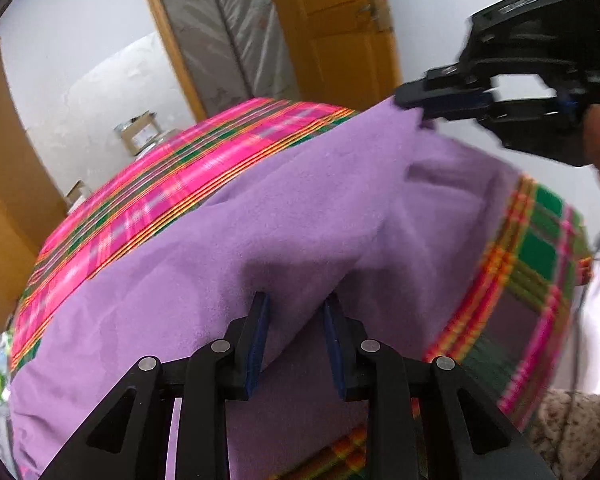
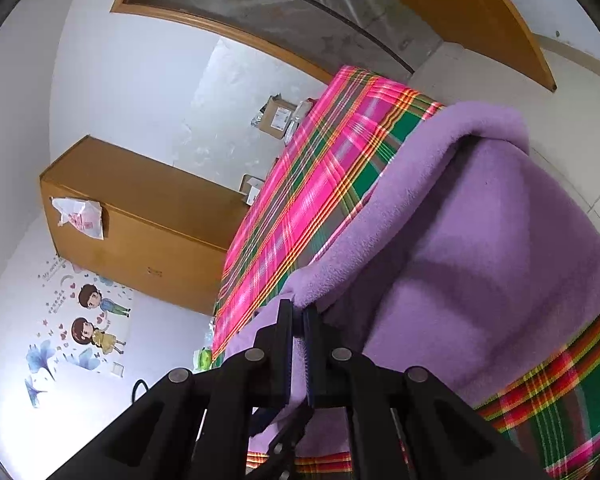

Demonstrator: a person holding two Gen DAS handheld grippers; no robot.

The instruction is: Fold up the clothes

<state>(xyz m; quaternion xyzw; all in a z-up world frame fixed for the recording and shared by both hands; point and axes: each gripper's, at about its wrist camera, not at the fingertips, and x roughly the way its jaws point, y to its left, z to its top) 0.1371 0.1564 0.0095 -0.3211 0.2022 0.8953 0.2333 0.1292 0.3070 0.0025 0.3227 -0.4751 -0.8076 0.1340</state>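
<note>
A purple fleece garment (image 1: 292,216) lies spread over a bed with a pink and green plaid cover (image 1: 188,184). My left gripper (image 1: 296,300) is open, its fingers straddling a raised fold of the fleece near the front edge. My right gripper (image 1: 416,114) shows at the upper right in the left wrist view, shut on a far corner of the fleece. In the right wrist view my right gripper (image 2: 299,312) is shut on the fleece edge (image 2: 420,208), which drapes lifted and folded over the plaid cover (image 2: 300,184).
A wooden door (image 1: 340,28) and a plastic-wrapped mattress (image 1: 228,40) stand beyond the bed. A wooden cabinet (image 2: 140,220) and cardboard boxes (image 2: 278,114) are along the wall. A knitted beige cloth (image 1: 572,428) lies at the lower right.
</note>
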